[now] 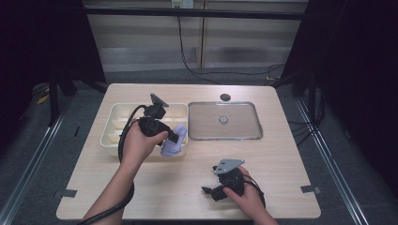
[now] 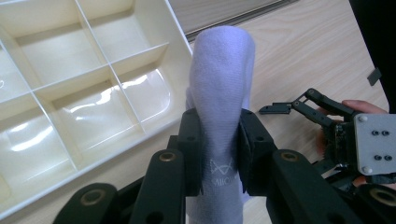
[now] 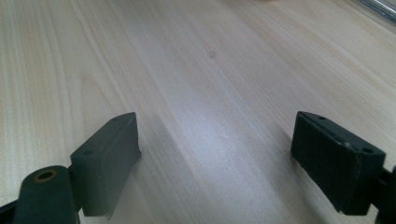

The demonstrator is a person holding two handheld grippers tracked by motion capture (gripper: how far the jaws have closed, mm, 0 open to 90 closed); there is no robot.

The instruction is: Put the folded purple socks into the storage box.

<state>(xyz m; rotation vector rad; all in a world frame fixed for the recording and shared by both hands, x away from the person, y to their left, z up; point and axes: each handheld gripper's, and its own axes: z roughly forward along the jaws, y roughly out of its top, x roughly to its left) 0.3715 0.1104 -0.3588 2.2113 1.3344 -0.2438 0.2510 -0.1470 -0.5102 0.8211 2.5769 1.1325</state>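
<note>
A rolled pale lavender sock with a small white logo sticks up between the jaws of my left gripper, which is shut on it. From above, the left gripper holds the sock over the front right corner of the cream divided tray. My right gripper is open wide over bare wood, nothing between its fingers. In the high view the right gripper rests low near the table's front edge, right of centre, and the left gripper view catches it too.
A shallow metal tray with a small round piece at its middle lies right of the cream tray. The cream tray's compartments look empty. A dark round hole sits behind the metal tray. Tape marks sit at the table's front corners.
</note>
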